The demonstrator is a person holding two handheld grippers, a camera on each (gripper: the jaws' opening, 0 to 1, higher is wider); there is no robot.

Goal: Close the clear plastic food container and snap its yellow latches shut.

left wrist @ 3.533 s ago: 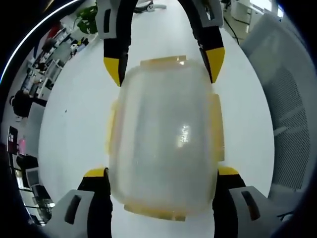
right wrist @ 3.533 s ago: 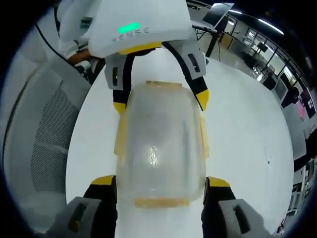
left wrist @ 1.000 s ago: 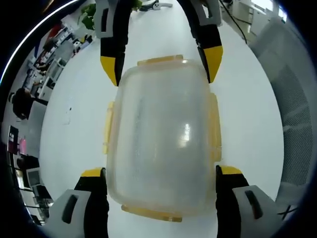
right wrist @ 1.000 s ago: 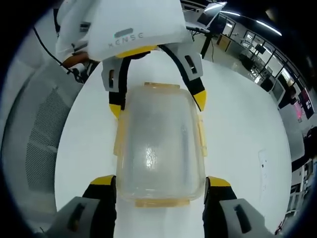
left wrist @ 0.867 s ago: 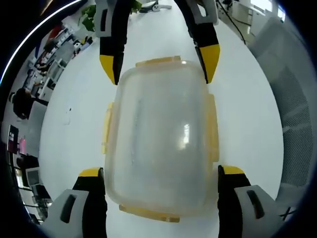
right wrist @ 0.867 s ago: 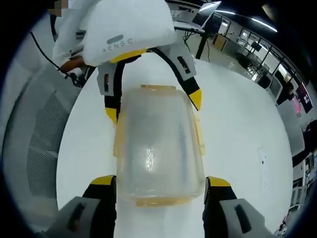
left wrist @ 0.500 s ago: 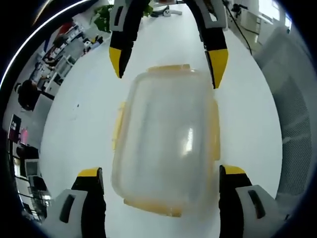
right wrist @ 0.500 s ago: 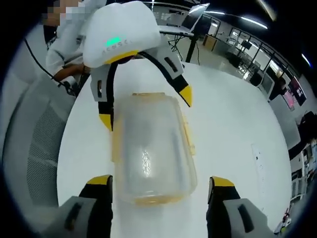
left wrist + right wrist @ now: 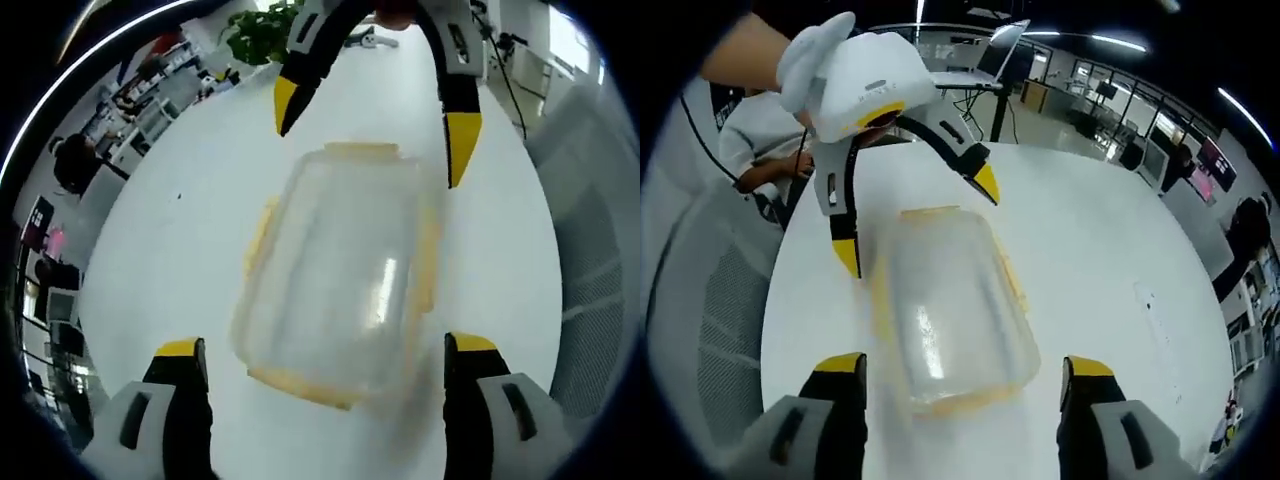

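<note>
flanking container, jaws wide

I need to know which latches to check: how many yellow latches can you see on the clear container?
4: one on the container's far short end, one on the near short end, and one along each long side.

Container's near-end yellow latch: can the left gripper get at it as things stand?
Probably yes. The left gripper is open, the container lies ahead between its jaws, and the near-end latch faces it with only bare table between.
</note>
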